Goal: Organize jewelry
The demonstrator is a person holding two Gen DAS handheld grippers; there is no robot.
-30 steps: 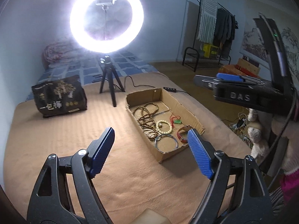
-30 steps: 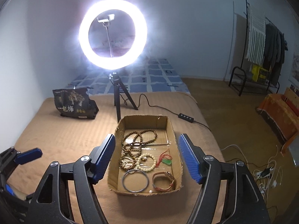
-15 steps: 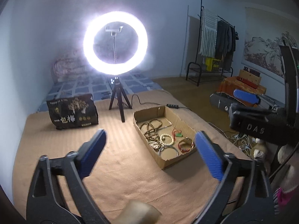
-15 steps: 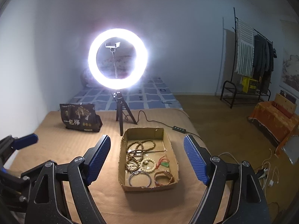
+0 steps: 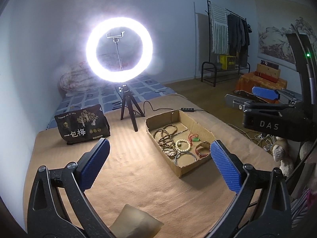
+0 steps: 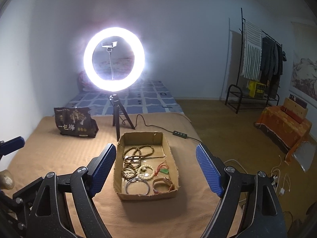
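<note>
A shallow cardboard box [image 5: 200, 124] [image 6: 170, 154] sits on the tan bedspread. It holds brown bead strands [image 6: 136, 154], a white bead bracelet [image 6: 146, 171], a green pendant on red cord [image 6: 164, 171], a silver bangle [image 6: 137, 186] and a brown leather bracelet [image 6: 163, 184]. My left gripper [image 5: 158, 164] is open and empty, above the bedspread left of the box. My right gripper [image 6: 155, 170] is open and empty, raised with the box between its fingers in view. The right gripper also shows at the right of the left wrist view [image 5: 265, 93].
A lit ring light on a tripod [image 5: 126, 107] [image 6: 118, 119] stands behind the box, its cable and switch [image 6: 179, 134] trailing right. A dark snack bag [image 5: 82, 127] [image 6: 76, 123] sits at the back left. A small beige pouch [image 5: 134, 221] lies near. Bed edge drops right.
Both grippers have pulled back and up from the box, so it looks smaller and farther. Both stay open and empty. The jewelry has not moved.
</note>
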